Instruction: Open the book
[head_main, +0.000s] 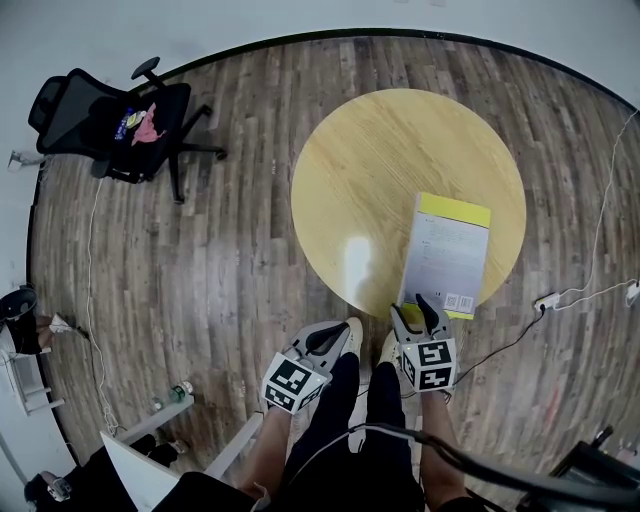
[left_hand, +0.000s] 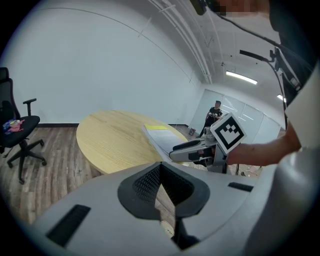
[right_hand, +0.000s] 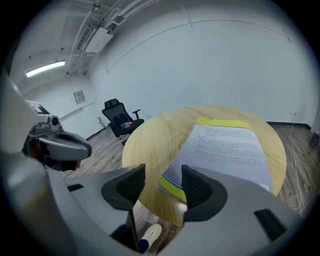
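A closed book (head_main: 447, 250) with a white cover and a yellow band at its far end lies flat on the right side of the round wooden table (head_main: 380, 150), its near end at the table's edge. My right gripper (head_main: 415, 308) is open at the book's near left corner. In the right gripper view that corner (right_hand: 172, 186) shows in the gap between the jaws (right_hand: 162, 182), and neither pad presses on it. My left gripper (head_main: 328, 340) is shut and holds nothing, off the table to the left. The left gripper view shows its jaws (left_hand: 159, 172) closed together, with the book (left_hand: 160, 134) beyond.
A black office chair (head_main: 120, 120) stands on the wood floor at the far left. Cables and a power strip (head_main: 548, 300) lie on the floor right of the table. Bottles (head_main: 175, 393) stand near my left. My legs and shoes are below the grippers.
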